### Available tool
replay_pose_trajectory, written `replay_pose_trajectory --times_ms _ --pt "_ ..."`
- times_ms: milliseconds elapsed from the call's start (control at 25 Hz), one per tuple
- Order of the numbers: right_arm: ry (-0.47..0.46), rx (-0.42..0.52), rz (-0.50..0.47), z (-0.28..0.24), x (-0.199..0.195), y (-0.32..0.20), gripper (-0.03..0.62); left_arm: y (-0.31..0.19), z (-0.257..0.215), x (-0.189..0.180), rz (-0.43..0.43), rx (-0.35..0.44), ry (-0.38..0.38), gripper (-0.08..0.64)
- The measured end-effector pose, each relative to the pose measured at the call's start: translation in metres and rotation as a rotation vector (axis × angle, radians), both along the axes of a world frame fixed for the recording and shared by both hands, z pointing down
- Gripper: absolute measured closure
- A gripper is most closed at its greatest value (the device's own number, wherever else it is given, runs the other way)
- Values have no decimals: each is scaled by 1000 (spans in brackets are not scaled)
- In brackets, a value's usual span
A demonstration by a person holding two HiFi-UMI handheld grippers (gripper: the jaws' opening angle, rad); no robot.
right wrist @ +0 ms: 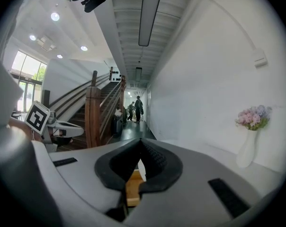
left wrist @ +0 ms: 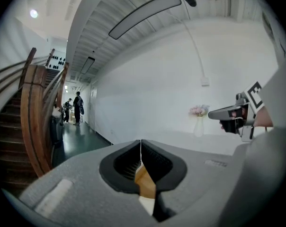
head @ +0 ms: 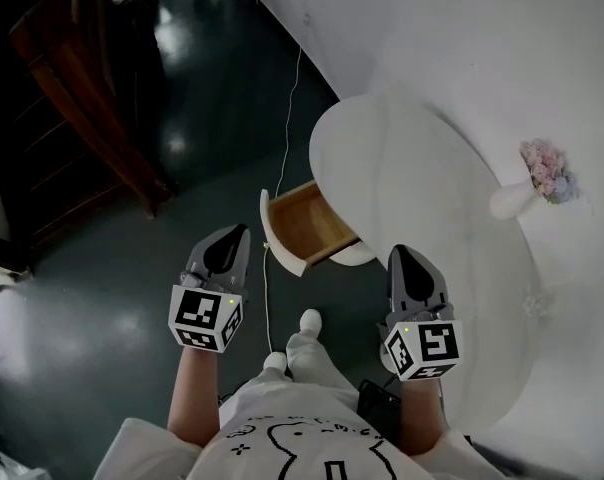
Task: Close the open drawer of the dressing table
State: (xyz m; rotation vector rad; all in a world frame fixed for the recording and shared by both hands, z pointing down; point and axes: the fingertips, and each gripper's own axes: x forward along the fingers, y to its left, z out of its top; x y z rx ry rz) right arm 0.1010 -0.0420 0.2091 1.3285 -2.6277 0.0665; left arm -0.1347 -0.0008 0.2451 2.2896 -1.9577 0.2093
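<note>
The white dressing table (head: pixel 452 178) has a rounded top, and its drawer (head: pixel 307 223) stands pulled out toward me, wooden inside, with a white front. My left gripper (head: pixel 239 232) hovers shut and empty just left of the drawer front. My right gripper (head: pixel 398 252) is shut and empty too, over the table's near edge right of the drawer. In the left gripper view the closed jaws (left wrist: pixel 141 144) frame a sliver of the drawer (left wrist: pixel 144 182) below. In the right gripper view the jaws (right wrist: pixel 141 141) meet above the wooden drawer (right wrist: pixel 132 187).
A vase of pink flowers (head: pixel 534 183) stands on the table top. A thin cable (head: pixel 282 138) runs across the dark floor past the drawer. A wooden staircase (head: pixel 92 118) rises at the left. People (left wrist: pixel 77 108) stand far down the corridor.
</note>
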Motion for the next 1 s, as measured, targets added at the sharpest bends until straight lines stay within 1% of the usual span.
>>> replay_pose_trajectory --times_ms 80,280,480,600,800,880,1000 --pt "-1 -12 -8 6 4 -21 592 -16 8 2 -7 -18 18 541" --pt "-2 -51 -45 22 8 -71 592 -53 36 0 -61 -94 19 541" --pt "-2 -107 -105 44 3 -106 592 -74 65 -2 -111 -173 16 541" --pt "17 -132 -135 59 -1 -117 592 -78 85 -5 -135 -217 16 541" --pt "41 -187 -152 89 -13 -123 592 -79 129 -14 -156 -299 52 541" --pt "47 -210 -150 103 -20 -123 592 -78 147 -19 -154 -328 59 541" --pt "56 -238 -132 123 -27 -125 592 -78 173 -19 -125 -370 67 540"
